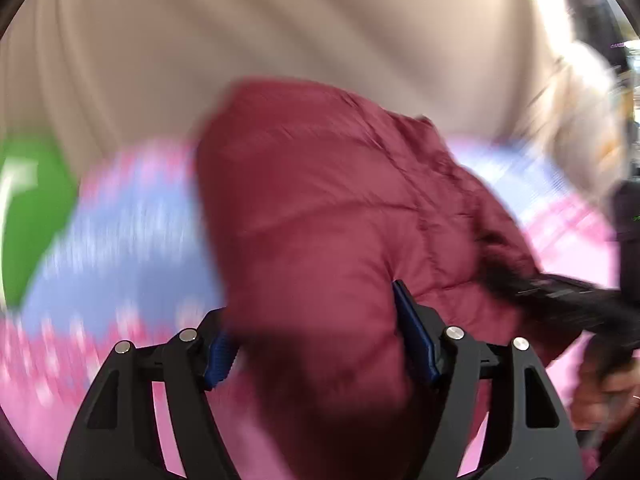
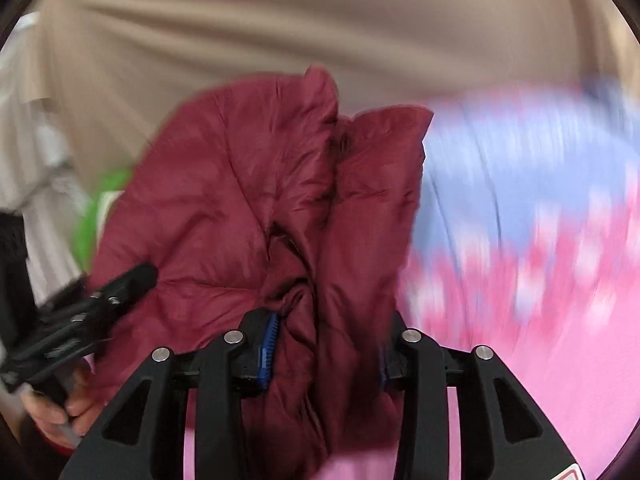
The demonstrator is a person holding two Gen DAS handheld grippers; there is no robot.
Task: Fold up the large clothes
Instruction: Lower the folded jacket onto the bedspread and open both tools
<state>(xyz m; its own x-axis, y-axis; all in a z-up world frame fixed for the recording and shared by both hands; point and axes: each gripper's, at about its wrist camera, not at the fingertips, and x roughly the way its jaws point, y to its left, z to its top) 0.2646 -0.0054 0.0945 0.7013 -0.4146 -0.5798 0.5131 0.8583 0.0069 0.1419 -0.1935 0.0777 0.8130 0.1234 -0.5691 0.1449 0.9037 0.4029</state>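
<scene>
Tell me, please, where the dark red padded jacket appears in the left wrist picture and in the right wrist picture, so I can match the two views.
Left wrist view: the dark red padded jacket fills the centre, bunched between the left gripper fingers.
Right wrist view: the jacket fills the centre and left, gathered between the right gripper fingers.
Shared landmark: the pink and blue patterned cloth beneath the jacket, backed by a beige curtain.
</scene>
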